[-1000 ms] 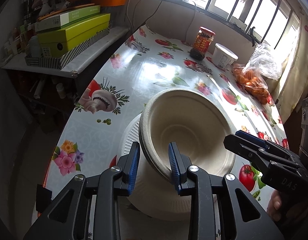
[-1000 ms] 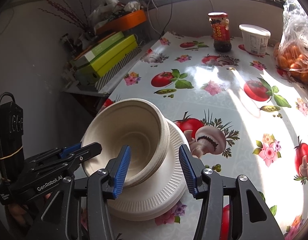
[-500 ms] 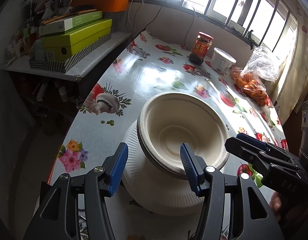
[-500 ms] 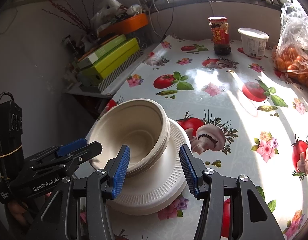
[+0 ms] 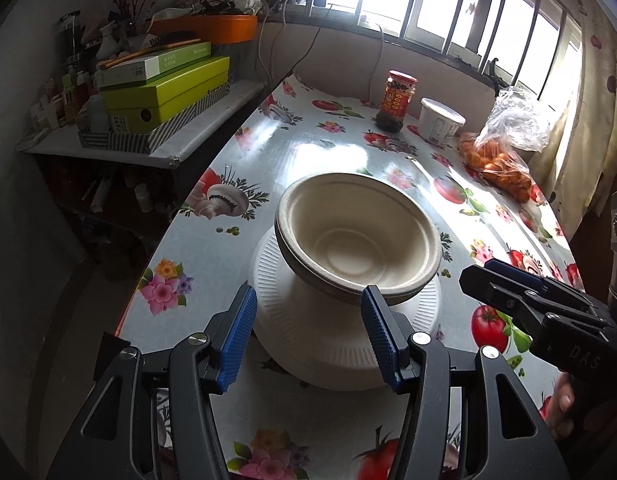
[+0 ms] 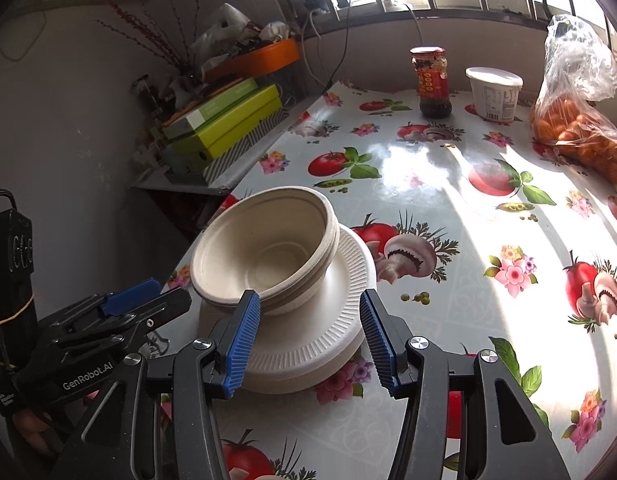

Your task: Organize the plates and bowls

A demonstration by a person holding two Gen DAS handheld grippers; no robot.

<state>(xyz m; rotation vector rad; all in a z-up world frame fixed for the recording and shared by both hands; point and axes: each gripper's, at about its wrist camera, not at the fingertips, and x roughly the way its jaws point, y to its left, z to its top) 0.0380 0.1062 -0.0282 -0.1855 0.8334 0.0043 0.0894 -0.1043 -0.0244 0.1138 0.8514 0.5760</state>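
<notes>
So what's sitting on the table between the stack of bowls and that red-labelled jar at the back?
Nothing. In the right wrist view, only bare printed tablecloth stretches from the stack of bowls to the jar; the left wrist view agrees.

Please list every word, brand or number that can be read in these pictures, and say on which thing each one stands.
"GenRobot.AI": on the side of the left tool, seen from the right wrist.
"DAS": on the body of the right tool, seen from the left wrist.
Red jar label: printed signs, too small to read.
White tub label: fine print, too blurred to read.
Green boxes: small print, not readable.
</notes>
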